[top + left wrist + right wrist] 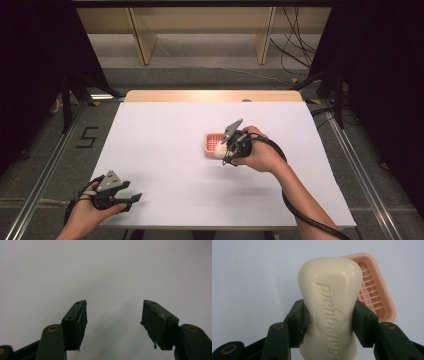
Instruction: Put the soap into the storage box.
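The right gripper (329, 322) clamps a cream soap bar (329, 312); the right gripper view resolves its embossed lettering, with the pink soap dish (377, 295) behind. In the high view the bar (220, 150) is a pale blob at the dish (211, 142). The left gripper (113, 322) stands open over the white table (105, 270).

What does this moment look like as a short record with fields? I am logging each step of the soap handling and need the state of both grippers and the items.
held item: bar of soap, cream, with embossed lettering
right gripper: jaws shut on the bar's narrow middle
soap position: above the table, beside the soap dish, not yet in it
soap dish: pink, slatted floor, nothing in it
left gripper: jaws open, nothing between them, near the table's front left corner
table: white top
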The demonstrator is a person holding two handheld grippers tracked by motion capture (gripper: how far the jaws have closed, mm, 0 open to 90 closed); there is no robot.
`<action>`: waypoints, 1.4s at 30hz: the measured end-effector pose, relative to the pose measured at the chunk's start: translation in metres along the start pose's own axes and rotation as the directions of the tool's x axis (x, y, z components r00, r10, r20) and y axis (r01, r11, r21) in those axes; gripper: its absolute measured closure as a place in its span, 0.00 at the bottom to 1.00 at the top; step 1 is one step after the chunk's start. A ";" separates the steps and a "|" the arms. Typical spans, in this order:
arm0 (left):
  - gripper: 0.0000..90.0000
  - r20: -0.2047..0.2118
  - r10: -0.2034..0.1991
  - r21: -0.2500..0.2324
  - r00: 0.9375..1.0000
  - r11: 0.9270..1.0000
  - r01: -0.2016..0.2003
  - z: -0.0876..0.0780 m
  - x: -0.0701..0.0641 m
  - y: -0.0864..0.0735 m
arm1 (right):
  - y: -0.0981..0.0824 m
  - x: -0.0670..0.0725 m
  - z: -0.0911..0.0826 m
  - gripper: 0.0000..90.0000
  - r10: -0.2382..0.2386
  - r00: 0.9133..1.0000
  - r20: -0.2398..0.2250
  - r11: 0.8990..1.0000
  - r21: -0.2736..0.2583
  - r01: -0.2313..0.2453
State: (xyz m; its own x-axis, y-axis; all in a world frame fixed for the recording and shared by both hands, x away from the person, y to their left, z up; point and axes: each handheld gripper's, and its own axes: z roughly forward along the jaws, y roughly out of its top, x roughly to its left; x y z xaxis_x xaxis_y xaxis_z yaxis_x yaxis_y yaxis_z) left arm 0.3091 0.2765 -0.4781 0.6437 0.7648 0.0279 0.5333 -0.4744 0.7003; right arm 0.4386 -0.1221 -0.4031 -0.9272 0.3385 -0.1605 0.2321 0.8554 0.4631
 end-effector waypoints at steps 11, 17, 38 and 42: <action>0.41 -0.013 -0.001 -0.007 1.000 1.000 0.001 0.000 -0.001 0.000 | 0.001 -0.006 0.002 0.56 -0.015 1.000 0.005 1.000 -0.007 0.015; 0.41 0.002 0.000 -0.006 1.000 1.000 0.000 0.000 0.000 0.000 | 0.002 -0.008 0.004 0.56 -0.010 1.000 0.010 1.000 -0.004 0.010; 0.41 0.011 0.008 -0.002 1.000 1.000 -0.008 -0.001 0.001 0.000 | 0.008 -0.017 0.009 0.56 -0.016 1.000 0.022 1.000 0.000 0.016; 0.41 -0.005 -0.018 -0.010 1.000 1.000 0.018 0.001 0.000 -0.001 | 0.010 -0.019 0.010 0.56 -0.019 1.000 0.023 1.000 -0.002 0.019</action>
State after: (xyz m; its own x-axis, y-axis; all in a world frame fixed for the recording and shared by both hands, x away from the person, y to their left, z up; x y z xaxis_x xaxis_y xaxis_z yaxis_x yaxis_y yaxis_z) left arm 0.3091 0.2759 -0.4792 0.6316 0.7751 0.0188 0.5393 -0.4566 0.7076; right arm 0.4614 -0.1160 -0.4045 -0.9246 0.3309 -0.1889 0.2137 0.8609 0.4618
